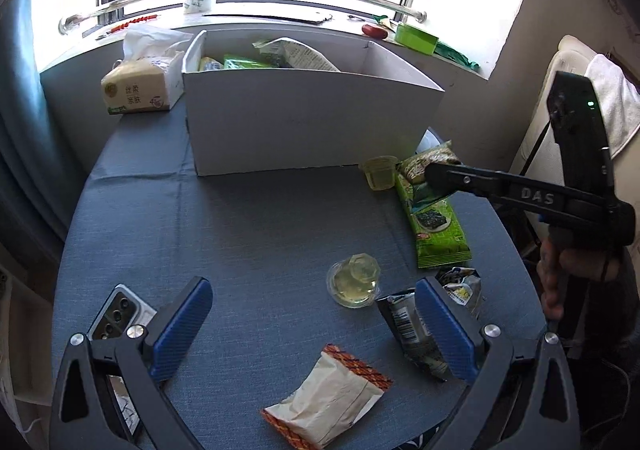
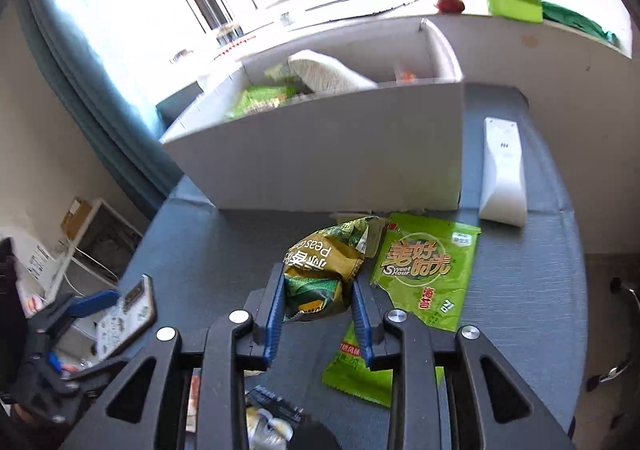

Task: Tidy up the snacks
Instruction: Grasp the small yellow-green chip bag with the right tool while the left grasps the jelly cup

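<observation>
My right gripper [image 2: 318, 290] is shut on a yellow-green peas packet [image 2: 324, 262], just in front of the white box [image 2: 320, 154]; it shows in the left wrist view [image 1: 434, 172] at the table's right. A green seaweed packet [image 2: 424, 270] lies beside it, also in the left wrist view [image 1: 438, 226]. My left gripper [image 1: 312, 326] is open and empty above the blue table [image 1: 240, 230]. Between its fingers lie a beige snack packet [image 1: 332, 398] and a clear jelly cup [image 1: 354, 284]. A silver packet [image 1: 412, 330] lies by its right finger. The box holds several snacks [image 1: 248, 62].
A second jelly cup [image 1: 380, 172] stands by the box. A tissue pack [image 1: 140, 84] sits left of the box. A phone [image 1: 116, 316] lies at the front left. A white remote [image 2: 502, 170] lies right of the box. The windowsill [image 1: 280, 16] carries small items.
</observation>
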Available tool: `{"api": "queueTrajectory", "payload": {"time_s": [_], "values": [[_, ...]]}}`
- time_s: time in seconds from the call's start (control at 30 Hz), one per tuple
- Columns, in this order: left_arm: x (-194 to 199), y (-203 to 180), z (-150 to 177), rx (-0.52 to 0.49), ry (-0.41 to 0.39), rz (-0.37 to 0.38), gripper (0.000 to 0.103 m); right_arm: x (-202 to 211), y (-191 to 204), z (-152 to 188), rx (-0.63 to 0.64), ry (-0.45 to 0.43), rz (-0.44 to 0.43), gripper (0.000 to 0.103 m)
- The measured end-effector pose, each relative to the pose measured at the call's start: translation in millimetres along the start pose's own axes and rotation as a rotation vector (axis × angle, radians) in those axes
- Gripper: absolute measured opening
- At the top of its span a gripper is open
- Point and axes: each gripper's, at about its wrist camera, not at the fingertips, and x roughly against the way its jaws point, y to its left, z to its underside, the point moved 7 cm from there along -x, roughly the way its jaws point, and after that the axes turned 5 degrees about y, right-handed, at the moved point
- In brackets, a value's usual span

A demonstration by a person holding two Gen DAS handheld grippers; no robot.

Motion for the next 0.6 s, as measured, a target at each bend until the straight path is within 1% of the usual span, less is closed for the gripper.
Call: {"api": "queueTrajectory", "payload": {"time_s": [0.07,0.13,0.2,0.27,0.33,0.37,0.4,0.43,0.47,0.5,0.53,0.6], "values": [[-11,-5,-7,-0.007,0.022,-0.019,0.103,17,-1,0,-0.009,-0.035,-0.002,0.033],[-24,-11,-12,-0.011,0.052,-0.028,0.103,33,-3,2,-0.012,-0.061,0.015,0.033],[-40,-18,-15,-0.036,0.082,-0.027,0.103,44,-7,6,-0.031,-0.077,0.026,0.033],[-56,-23,-15,-0.059,0.127,-0.049,0.102,54,-12,8,-0.054,-0.089,0.024,0.033],[-69,-24,-11,-0.075,0.167,-0.058,0.097,58,-18,13,-0.066,-0.095,0.034,0.033],[-74,-25,-8,-0.072,0.184,-0.043,0.081,58,-20,14,-0.074,-0.091,0.033,0.033],[-79,-24,-5,-0.059,0.204,-0.023,0.055,58,-23,17,-0.085,-0.091,0.031,0.033],[-83,-24,-1,-0.049,0.232,0.003,0.043,57,-27,18,-0.097,-0.089,0.030,0.033],[-80,-25,-2,-0.068,0.207,-0.006,0.041,58,-32,21,-0.112,-0.086,0.027,0.033],[-79,-24,-2,-0.080,0.200,-0.028,0.040,57,-34,22,-0.124,-0.084,0.022,0.033],[-78,-23,-2,-0.073,0.195,-0.024,0.040,57,-37,23,-0.133,-0.084,0.016,0.033],[-73,-20,-4,-0.049,0.178,0.018,0.040,54,-36,24,-0.137,-0.079,0.002,0.033]]}}
